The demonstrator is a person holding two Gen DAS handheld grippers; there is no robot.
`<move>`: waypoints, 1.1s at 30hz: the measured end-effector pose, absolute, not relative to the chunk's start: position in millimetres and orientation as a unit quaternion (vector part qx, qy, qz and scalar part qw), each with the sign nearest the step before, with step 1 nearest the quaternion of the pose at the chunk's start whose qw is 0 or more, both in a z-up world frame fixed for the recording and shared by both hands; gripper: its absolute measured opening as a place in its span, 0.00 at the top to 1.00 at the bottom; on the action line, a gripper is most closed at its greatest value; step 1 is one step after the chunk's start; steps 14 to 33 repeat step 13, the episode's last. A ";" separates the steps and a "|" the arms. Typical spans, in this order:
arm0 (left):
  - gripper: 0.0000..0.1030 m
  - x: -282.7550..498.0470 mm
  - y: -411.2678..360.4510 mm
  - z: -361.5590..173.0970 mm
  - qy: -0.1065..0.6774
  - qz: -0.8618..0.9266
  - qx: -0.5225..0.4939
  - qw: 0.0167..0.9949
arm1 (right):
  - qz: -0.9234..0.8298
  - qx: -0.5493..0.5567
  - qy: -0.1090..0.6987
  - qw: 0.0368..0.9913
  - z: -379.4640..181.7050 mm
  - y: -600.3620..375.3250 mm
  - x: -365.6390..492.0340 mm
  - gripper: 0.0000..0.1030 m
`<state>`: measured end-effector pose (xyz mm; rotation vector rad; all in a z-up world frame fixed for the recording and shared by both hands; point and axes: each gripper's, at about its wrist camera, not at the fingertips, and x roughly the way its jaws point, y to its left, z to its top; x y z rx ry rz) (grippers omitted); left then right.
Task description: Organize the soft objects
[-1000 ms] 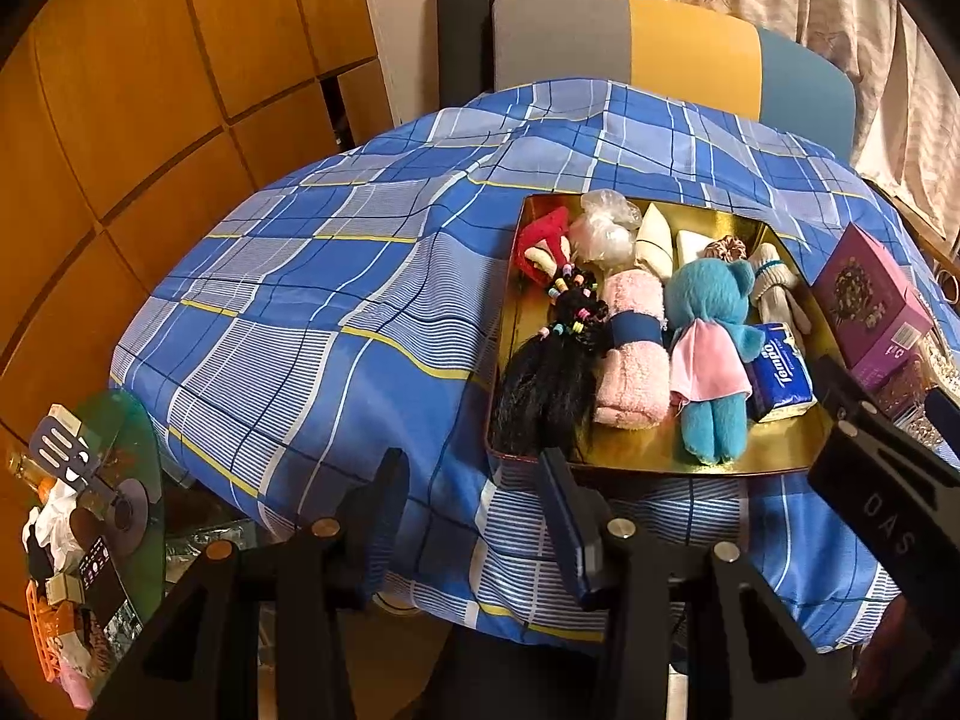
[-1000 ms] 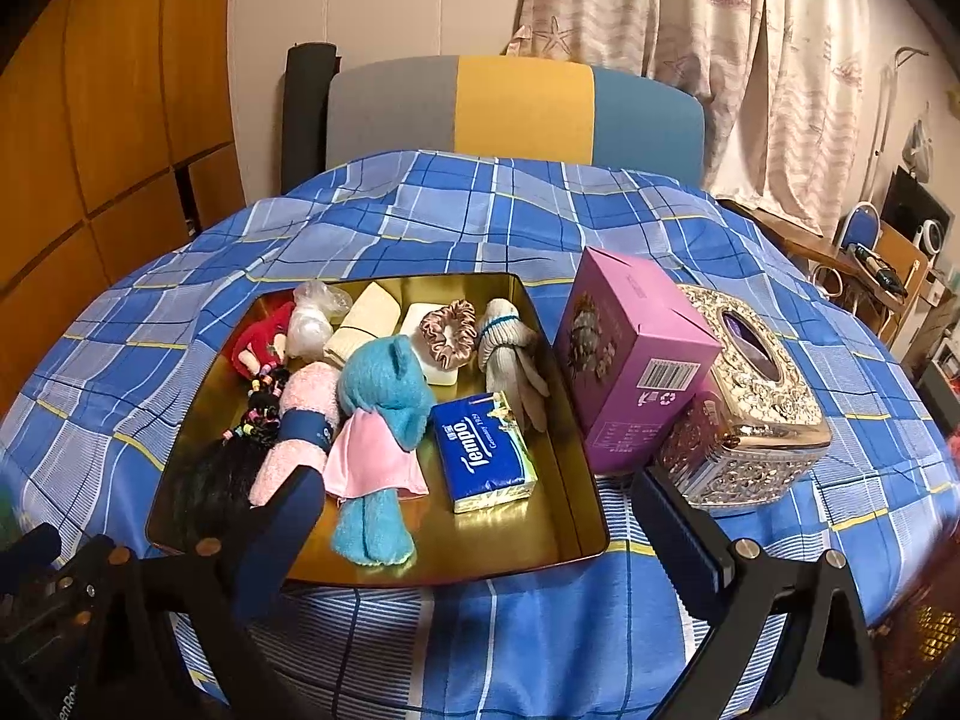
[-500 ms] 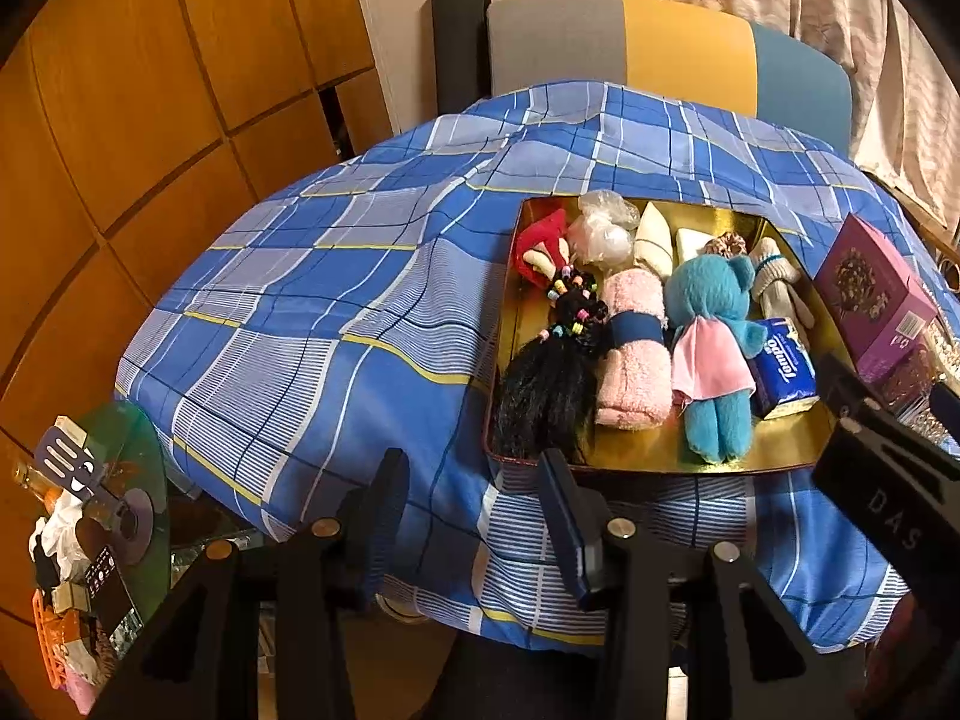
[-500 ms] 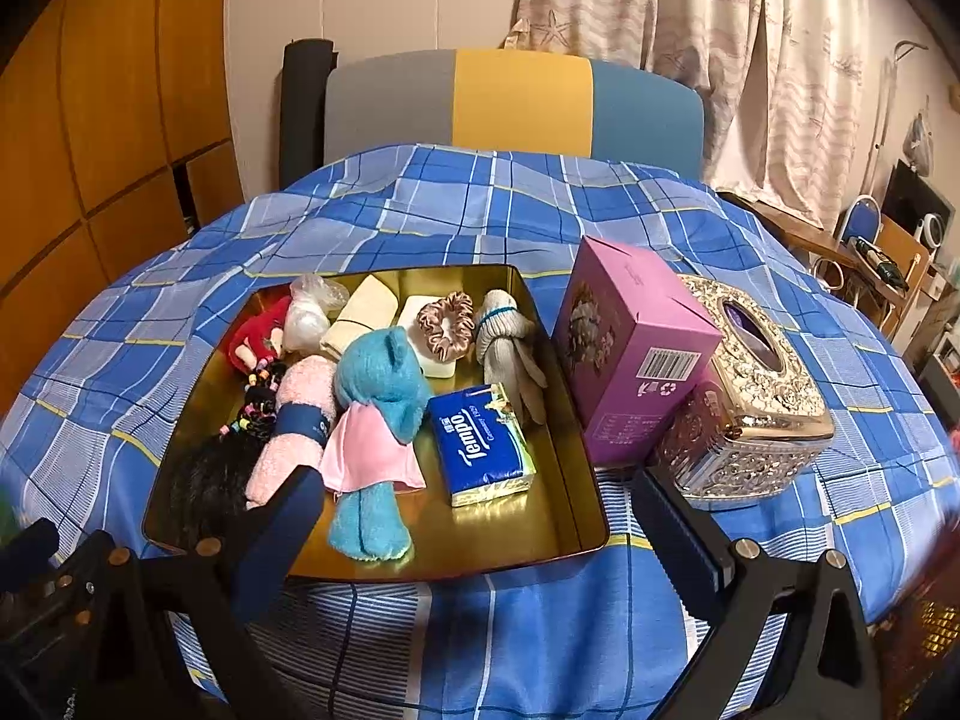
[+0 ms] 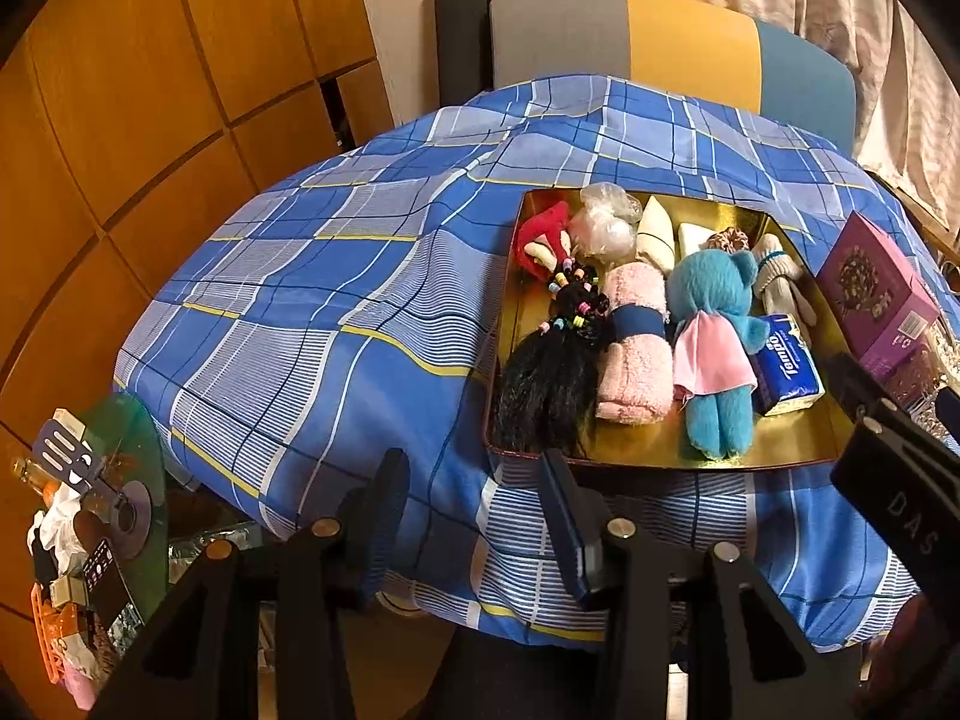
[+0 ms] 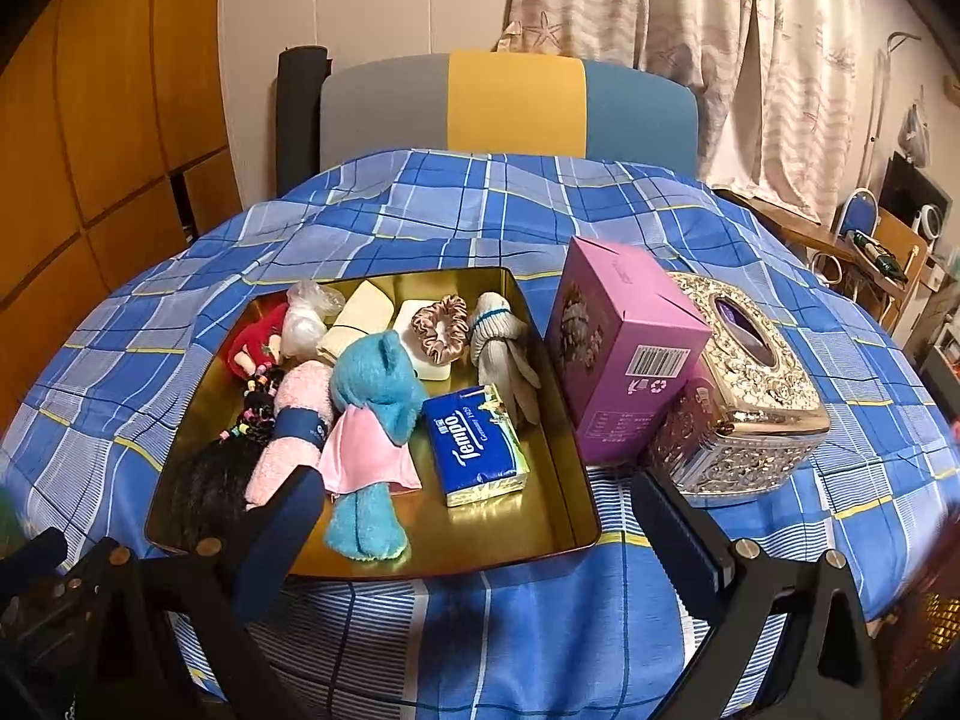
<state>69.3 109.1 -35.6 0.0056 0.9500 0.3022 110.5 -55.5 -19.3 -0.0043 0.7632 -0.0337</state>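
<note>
- Wooden wall panels (image 5: 150, 90) stand on the left in the left wrist view, and a chair (image 5: 672, 36) in grey, yellow and blue stands behind the worktop.
- A blue checked cloth (image 5: 336, 312) covers the worktop.
- A gold tray (image 5: 660, 456) sits on the cloth, on the right side of this view.
- Inside the tray lie a black hair piece (image 5: 549, 384) with little coloured beads, a rolled pink towel (image 5: 636, 354), a blue teddy (image 5: 717, 348) in a pink dress and a blue tissue pack (image 5: 786, 366).
- A red doll (image 5: 540, 237) and a clear plastic bag (image 5: 603, 222) lie at the far end of the tray.
- The left gripper (image 5: 474, 504) hangs over the near edge of the worktop; its jaws are partly open and hold nothing.

- Pale curtains (image 6: 690, 30) with ships and starfish hang behind the chair in the right wrist view.
- The tray (image 6: 564, 480) is in the middle here, with the teddy (image 6: 372, 420) lying between the towel (image 6: 294, 420) and the tissue pack (image 6: 477, 444).
- A brown scrunchie (image 6: 441, 330) and a white glove (image 6: 501, 354) lie further back in the tray.
- A purple box (image 6: 624, 354) stands just beside the tray on the right, touching a shiny silver tissue box (image 6: 750, 402).
- The right gripper (image 6: 474, 516) is near the front edge of the tray; its jaws are wide open and hold nothing.
</note>
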 end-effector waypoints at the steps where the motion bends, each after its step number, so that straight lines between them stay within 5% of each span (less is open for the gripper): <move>1: 0.57 69.1 108.8 -35.1 0.455 0.145 0.003 0.879 | -0.017 -0.003 0.372 0.928 -19.2 -55.2 110.6 0.00; 33: 0.57 67.8 104.9 -33.7 0.450 0.141 0.008 0.882 | -0.016 0.000 0.372 0.928 -18.0 -55.6 109.6 0.00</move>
